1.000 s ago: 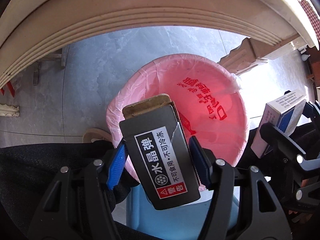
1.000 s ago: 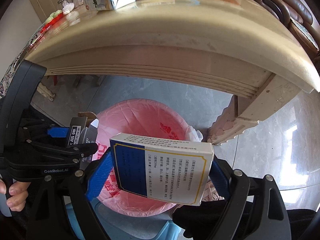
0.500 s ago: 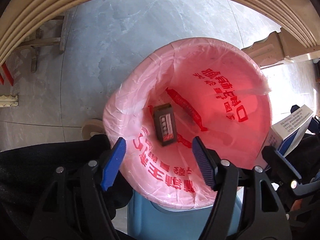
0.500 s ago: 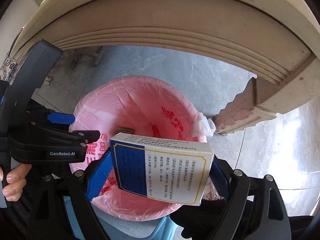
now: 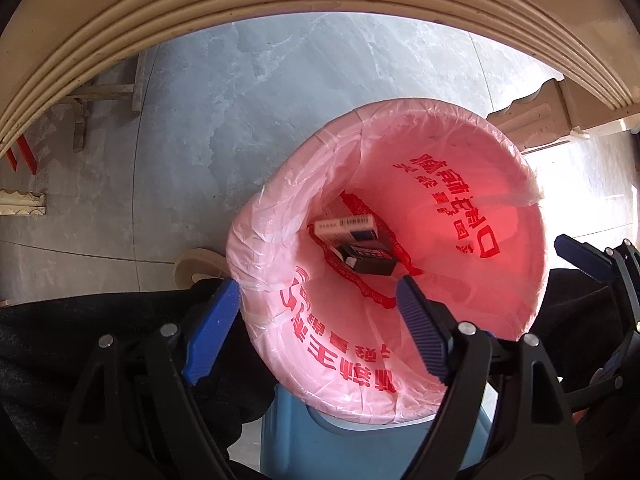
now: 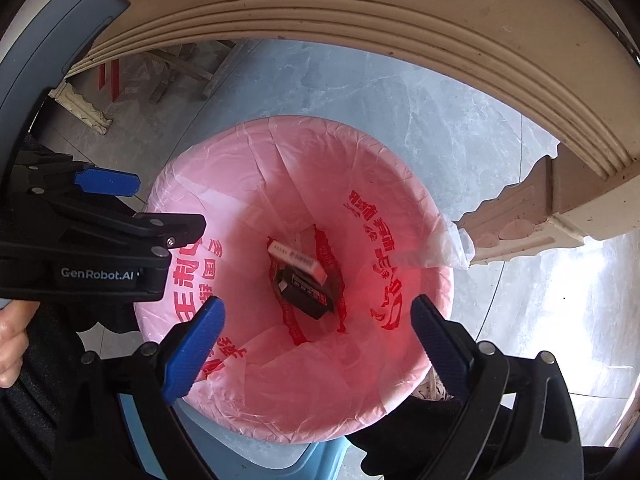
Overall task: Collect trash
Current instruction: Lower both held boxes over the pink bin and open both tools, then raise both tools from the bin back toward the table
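Pink liner bag [image 6: 304, 364] stretched over blue bin [image 5: 360, 444], mouth wide under table edge [image 5: 280, 12] to catch drops; black box [image 6: 306, 294] and white-and-blue carton [image 6: 298, 258] lying touching at bag bottom, carton on far side. Left gripper [image 5: 316, 324] and right gripper [image 6: 316, 340] both aimed down over bin mouth, jaws opening wide, nothing between pads. Probably release just done; more trash likely to fetch.

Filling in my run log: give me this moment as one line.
left gripper: opening, empty | right gripper: opening, empty | black box, white box: in bin | both above bin
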`<state>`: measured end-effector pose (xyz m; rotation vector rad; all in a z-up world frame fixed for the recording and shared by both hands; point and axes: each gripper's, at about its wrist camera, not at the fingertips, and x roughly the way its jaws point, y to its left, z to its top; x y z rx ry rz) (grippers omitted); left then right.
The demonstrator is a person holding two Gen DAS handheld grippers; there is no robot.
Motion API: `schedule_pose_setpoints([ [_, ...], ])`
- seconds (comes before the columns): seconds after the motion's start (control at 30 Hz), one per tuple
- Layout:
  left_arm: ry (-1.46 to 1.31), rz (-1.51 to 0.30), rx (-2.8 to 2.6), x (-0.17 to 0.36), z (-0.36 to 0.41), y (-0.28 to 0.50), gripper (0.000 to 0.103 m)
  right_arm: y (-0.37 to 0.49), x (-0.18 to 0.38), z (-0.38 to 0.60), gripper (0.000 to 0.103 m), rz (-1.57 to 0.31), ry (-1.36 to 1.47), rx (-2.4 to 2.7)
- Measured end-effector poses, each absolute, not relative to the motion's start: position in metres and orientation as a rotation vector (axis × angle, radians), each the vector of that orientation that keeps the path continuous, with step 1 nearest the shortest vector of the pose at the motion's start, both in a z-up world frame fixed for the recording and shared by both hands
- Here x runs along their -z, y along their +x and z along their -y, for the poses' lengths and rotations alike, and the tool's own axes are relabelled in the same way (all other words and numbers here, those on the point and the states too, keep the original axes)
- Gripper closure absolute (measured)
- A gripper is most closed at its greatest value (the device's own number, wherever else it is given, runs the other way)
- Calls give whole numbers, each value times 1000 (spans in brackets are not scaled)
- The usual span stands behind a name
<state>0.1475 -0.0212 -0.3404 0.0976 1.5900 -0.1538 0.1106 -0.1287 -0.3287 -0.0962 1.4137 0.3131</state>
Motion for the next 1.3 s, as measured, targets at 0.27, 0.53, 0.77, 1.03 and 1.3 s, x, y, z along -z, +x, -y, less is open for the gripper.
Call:
schedule_pose_setpoints([
  [0.27,109,-1575,146,338,22,147,24,111,324,131,11,-1405,-73,-309],
  [0.53,148,-1516,137,323,25,141,24,108,314,135,11,-1379,-51,-305],
  [0.77,167,-1467,117,306,23,133,24,99,299,141,11,-1347,-37,-292],
  [1.03,161,-1378,101,251,10,119,24,84,250,155,11,-1274,27,-292],
  [1.3,151,-1312,136,143,-13,121,23,85,139,188,11,-1102,44,-319],
])
